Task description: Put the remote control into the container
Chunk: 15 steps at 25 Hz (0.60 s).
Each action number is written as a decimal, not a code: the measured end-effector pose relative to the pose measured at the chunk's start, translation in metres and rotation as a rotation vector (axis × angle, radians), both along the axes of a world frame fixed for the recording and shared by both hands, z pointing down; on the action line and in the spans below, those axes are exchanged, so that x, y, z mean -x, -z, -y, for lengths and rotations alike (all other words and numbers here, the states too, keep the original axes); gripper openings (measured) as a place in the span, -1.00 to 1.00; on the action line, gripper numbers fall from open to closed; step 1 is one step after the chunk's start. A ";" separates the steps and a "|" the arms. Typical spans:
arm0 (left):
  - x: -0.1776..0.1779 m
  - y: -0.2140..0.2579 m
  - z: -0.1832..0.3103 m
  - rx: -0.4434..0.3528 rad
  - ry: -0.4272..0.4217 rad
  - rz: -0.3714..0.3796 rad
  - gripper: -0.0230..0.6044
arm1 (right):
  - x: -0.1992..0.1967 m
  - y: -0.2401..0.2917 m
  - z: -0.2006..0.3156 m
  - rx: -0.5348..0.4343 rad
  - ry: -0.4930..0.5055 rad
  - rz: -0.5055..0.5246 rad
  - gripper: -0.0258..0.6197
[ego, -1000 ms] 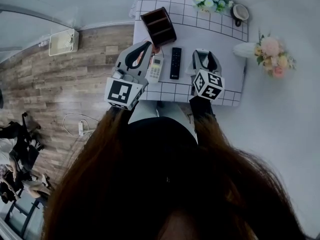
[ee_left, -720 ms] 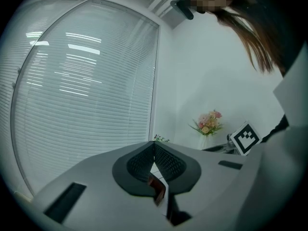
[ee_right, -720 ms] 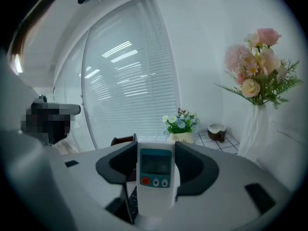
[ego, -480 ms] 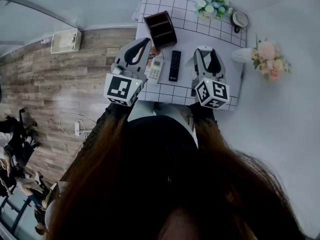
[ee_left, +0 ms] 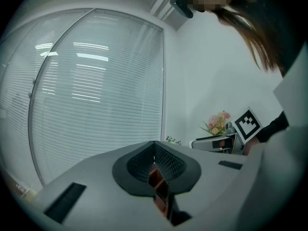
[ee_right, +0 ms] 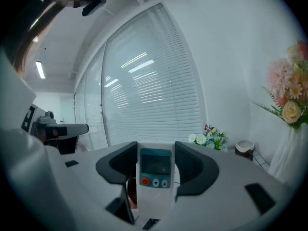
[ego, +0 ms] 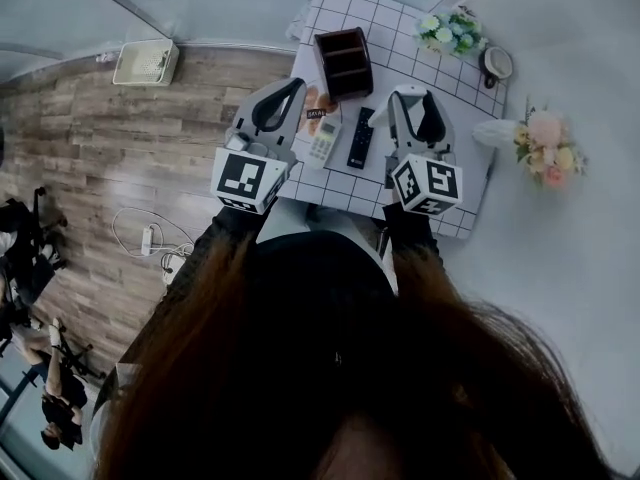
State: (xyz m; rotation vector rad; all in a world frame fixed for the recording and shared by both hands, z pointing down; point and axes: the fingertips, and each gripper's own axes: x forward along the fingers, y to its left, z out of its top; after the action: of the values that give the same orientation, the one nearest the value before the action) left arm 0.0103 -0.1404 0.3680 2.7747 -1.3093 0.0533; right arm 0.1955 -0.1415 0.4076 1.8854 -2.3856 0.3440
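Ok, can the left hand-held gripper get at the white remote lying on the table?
Probably yes. The white remote lies flat on the table right beside the left hand-held gripper, with nothing over it; the black remote is on its far side. The jaws are shut, so they must open first.

Right hand-held gripper [ego: 417, 108] farther forward.
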 end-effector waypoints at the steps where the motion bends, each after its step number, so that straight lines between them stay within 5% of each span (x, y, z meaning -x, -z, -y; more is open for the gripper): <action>1: 0.004 0.000 0.000 0.000 0.011 0.001 -0.90 | 0.005 0.001 0.004 -0.004 0.013 0.001 -0.14; 15: 0.064 -0.001 -0.001 0.005 0.180 0.011 -0.90 | 0.064 0.025 0.072 -0.087 0.172 -0.004 -0.14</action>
State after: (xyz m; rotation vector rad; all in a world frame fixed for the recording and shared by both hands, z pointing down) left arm -0.0538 -0.1389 0.3693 2.6435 -1.5522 0.0611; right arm 0.1310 -0.2134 0.3829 1.6938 -2.5764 0.2271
